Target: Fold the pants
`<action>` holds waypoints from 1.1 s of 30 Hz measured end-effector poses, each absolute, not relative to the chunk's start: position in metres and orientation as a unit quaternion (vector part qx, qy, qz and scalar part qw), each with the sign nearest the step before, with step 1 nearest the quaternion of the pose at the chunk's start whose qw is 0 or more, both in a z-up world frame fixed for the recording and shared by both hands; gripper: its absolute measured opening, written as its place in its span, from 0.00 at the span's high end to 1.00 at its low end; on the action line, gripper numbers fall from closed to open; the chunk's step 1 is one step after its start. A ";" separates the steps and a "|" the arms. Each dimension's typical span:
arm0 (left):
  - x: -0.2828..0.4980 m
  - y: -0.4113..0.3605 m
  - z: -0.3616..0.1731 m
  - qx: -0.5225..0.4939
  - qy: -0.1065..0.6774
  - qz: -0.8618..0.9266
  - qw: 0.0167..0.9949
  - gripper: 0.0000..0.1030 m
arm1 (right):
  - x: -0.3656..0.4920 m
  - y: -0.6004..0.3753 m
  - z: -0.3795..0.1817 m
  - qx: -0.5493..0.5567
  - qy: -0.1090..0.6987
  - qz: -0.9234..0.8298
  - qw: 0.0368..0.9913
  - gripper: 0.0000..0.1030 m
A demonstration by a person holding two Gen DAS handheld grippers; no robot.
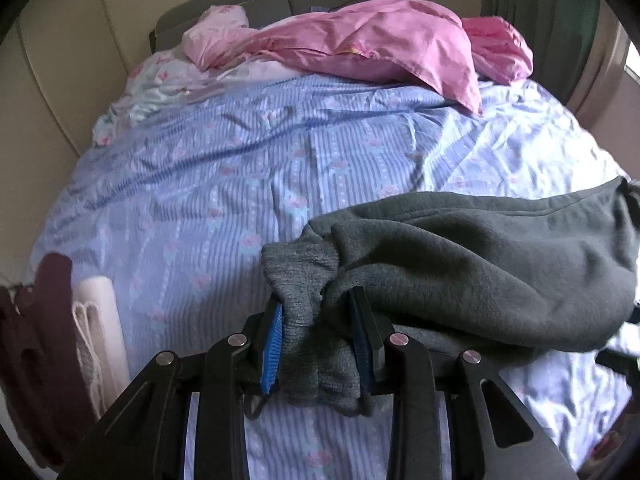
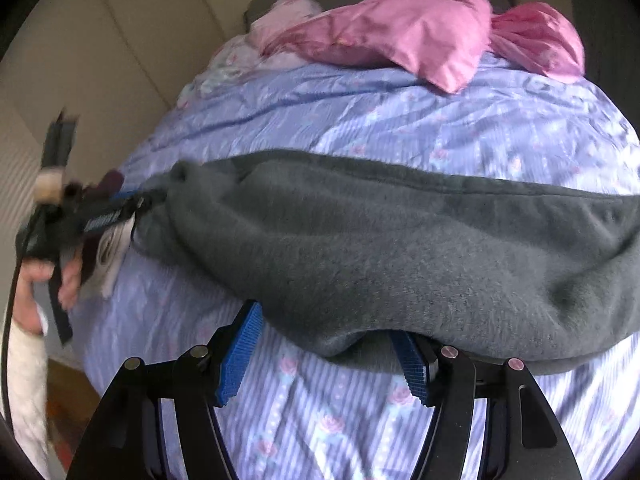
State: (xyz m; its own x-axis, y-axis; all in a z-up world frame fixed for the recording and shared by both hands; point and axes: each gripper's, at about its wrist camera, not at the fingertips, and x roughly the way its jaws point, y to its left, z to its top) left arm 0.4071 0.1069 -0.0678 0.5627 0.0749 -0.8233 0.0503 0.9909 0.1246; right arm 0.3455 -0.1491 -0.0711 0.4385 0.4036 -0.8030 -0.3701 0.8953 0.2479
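Grey fleece pants [image 1: 480, 260] stretch across the striped blue bed sheet [image 1: 240, 168]. My left gripper [image 1: 316, 300] is shut on the ribbed cuff [image 1: 300, 272] at one leg end, with the cuff bunched between the blue pads. The right wrist view shows the left gripper [image 2: 120, 208] at the pants' [image 2: 400, 240] left end. My right gripper [image 2: 324, 320] stands with its jaws wide at the near edge of the pants. A fold droops over its right finger [image 2: 412, 364], and bare sheet shows between the pads.
Pink pillows [image 1: 360, 44] lie at the head of the bed. Maroon clothes [image 1: 44, 320] and a folded white cloth [image 1: 100, 320] lie at the bed's left edge. A beige wall [image 1: 60, 80] runs along the left. A person's hand [image 2: 32, 296] holds the left gripper.
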 end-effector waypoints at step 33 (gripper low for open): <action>0.245 0.123 -0.087 0.097 0.480 -0.118 0.864 0.58 | 0.273 -0.140 -0.137 -0.145 0.602 0.231 0.751 0.81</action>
State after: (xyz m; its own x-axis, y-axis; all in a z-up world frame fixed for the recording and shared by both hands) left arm 0.2446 0.1226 -0.0866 0.5117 -0.1105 -0.8520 0.2970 0.9533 0.0547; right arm 0.2733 -0.1397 -0.1370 0.1697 0.1727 -0.9703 -0.5208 0.8515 0.0604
